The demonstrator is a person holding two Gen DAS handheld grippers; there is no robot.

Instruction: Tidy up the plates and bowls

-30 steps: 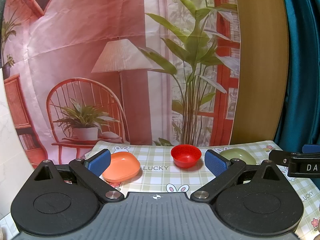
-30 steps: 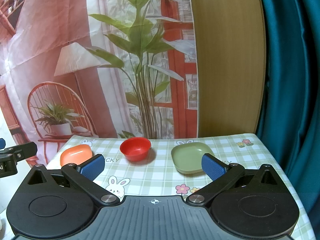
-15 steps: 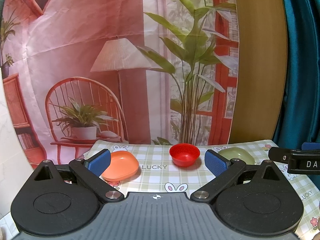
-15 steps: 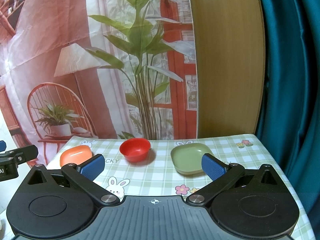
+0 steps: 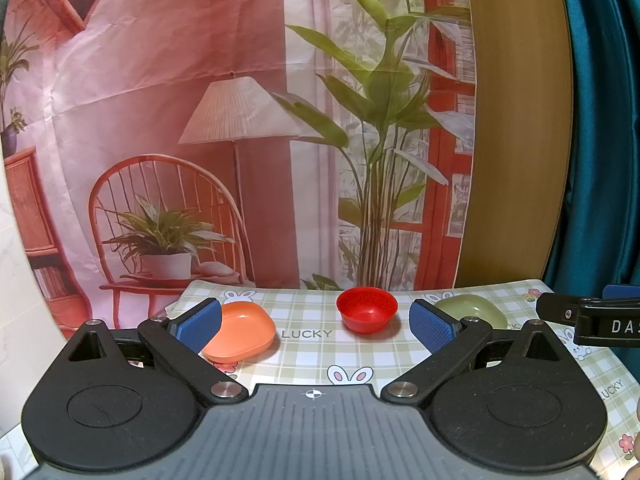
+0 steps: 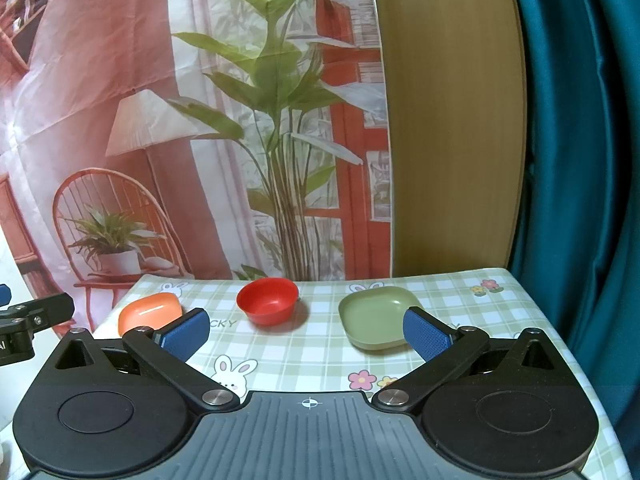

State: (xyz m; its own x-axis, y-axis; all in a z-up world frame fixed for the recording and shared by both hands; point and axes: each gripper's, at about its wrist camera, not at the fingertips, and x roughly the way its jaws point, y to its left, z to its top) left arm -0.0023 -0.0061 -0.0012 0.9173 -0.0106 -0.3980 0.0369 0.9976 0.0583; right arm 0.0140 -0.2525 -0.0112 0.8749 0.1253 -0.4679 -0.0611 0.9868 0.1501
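Observation:
Three dishes stand in a row on the checked tablecloth [image 5: 316, 360]. An orange plate [image 5: 240, 332] is at the left, a red bowl [image 5: 367, 309] in the middle, a green plate [image 5: 472, 309] at the right. They also show in the right wrist view: orange plate [image 6: 150, 312], red bowl [image 6: 267, 300], green plate [image 6: 378, 320]. My left gripper [image 5: 316, 326] is open and empty, held short of the dishes, its left pad in front of the orange plate. My right gripper [image 6: 306, 336] is open and empty, its right pad beside the green plate.
A printed backdrop [image 5: 240, 120] hangs right behind the table. A wooden panel [image 6: 452, 120] and a teal curtain [image 6: 580, 160] stand at the back right. The table's right edge [image 6: 560, 340] is near the green plate. The other gripper shows at each view's side.
Both grippers have shifted only slightly; the dishes sit a touch higher in the left wrist view. Nothing was taken hold of or moved.

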